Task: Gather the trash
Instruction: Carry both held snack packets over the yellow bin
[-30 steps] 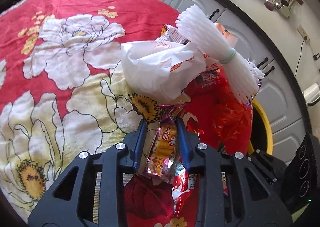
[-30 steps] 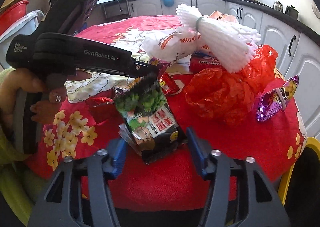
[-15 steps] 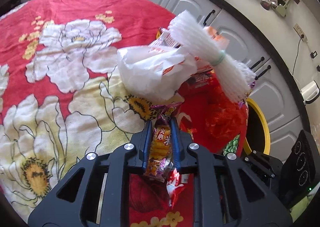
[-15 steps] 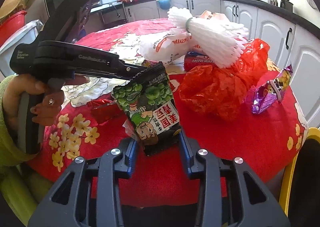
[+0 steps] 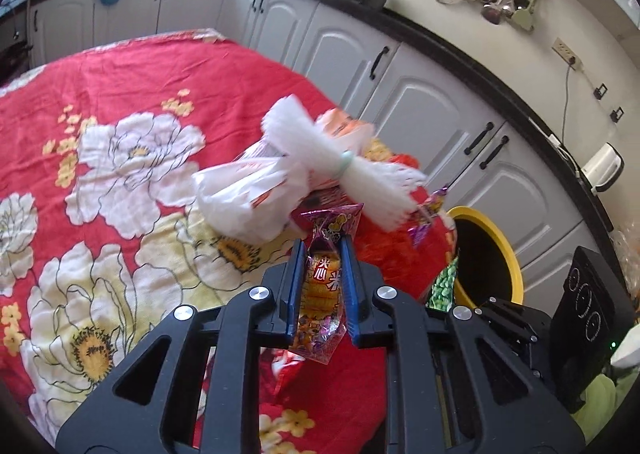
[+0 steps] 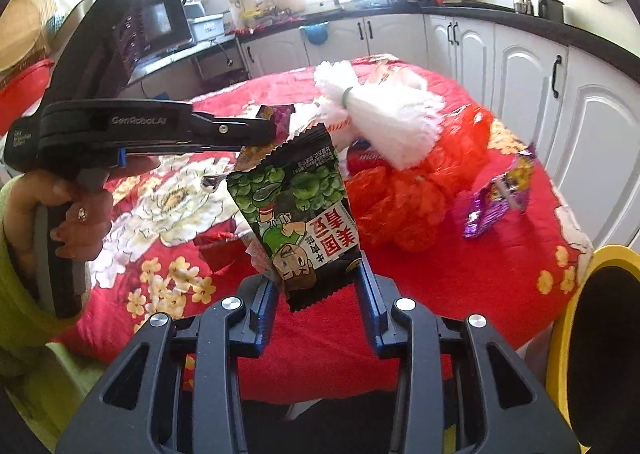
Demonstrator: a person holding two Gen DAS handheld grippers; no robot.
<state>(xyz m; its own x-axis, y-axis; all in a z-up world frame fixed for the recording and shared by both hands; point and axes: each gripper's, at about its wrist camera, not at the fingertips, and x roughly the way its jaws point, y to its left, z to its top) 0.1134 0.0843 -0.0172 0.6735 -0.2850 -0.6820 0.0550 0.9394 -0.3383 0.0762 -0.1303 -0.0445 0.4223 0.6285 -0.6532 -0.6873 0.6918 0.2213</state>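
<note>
The left tool (image 5: 322,286) pinches an orange snack wrapper (image 5: 322,290) between its blue pads, the packet standing upright with its purple crimped end poking out past the tips. It is lifted clear of the table (image 5: 120,94), which wears a red flowered cloth. The right tool (image 6: 316,294) is closed on the lower edge of a black green-pea packet (image 6: 298,214), gripped low so the bag stands up and its printed face fills the right wrist view.

Take the yellow bin (image 5: 486,254) as the landmark. It stands on the floor just beyond the table's edge, its dark mouth open upward, so anything let go above it should fall straight in. Both held wrappers are short of the bin, over the table side; the pea packet looks the nearer of the two. That suggests the two pieces are being carried across together, one per hand, to save a trip.

Farther from the bin, toward the middle of the table, the remaining litter sits in a heap: a white plastic bag (image 5: 244,194), a banded bundle of white foam netting (image 5: 340,166) resting on top of it, and a crumpled red bag (image 6: 400,206) beside them. A purple wrapper (image 6: 496,194) lies on the cloth closest to the bin.

Judging from this, two pieces are in hand and most of the pile is not yet collected.
</note>
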